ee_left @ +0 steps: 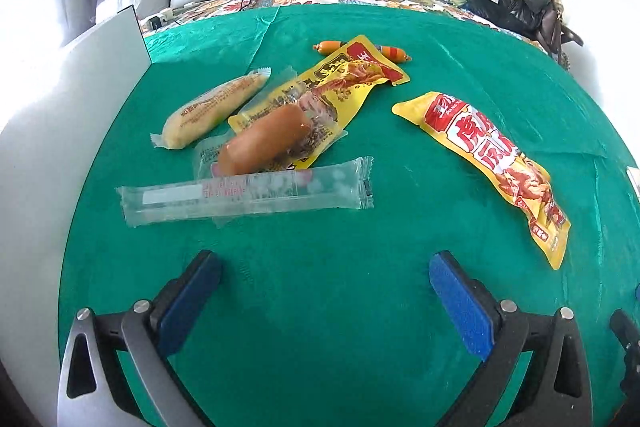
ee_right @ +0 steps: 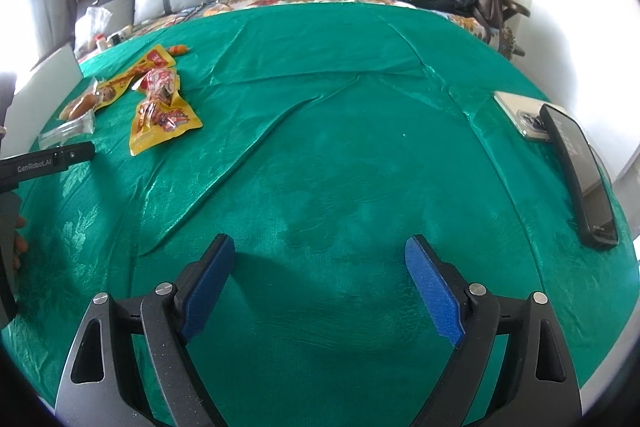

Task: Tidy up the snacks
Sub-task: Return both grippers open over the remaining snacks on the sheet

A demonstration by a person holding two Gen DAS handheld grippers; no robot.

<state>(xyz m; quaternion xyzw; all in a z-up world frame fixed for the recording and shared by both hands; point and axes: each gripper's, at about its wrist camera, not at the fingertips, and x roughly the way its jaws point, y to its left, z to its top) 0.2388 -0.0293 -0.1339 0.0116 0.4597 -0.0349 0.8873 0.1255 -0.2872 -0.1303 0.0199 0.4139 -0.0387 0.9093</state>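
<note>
On the green cloth (ee_left: 320,287) spread over the bed, your left claw (ee_left: 324,263) gapes wide and empty; just ahead of it lies a clear wrapped stick (ee_left: 248,193), touching a wrapped sausage roll (ee_left: 264,143) that rests on a yellow pouch (ee_left: 340,83); a pale bread roll (ee_left: 212,107) sits beside them near a white board (ee_left: 80,87); a second yellow pouch (ee_left: 496,163) lies apart to the right; your right claw (ee_right: 320,251) hangs open over bare cloth, two phones (ee_right: 576,167) to its right.
</note>
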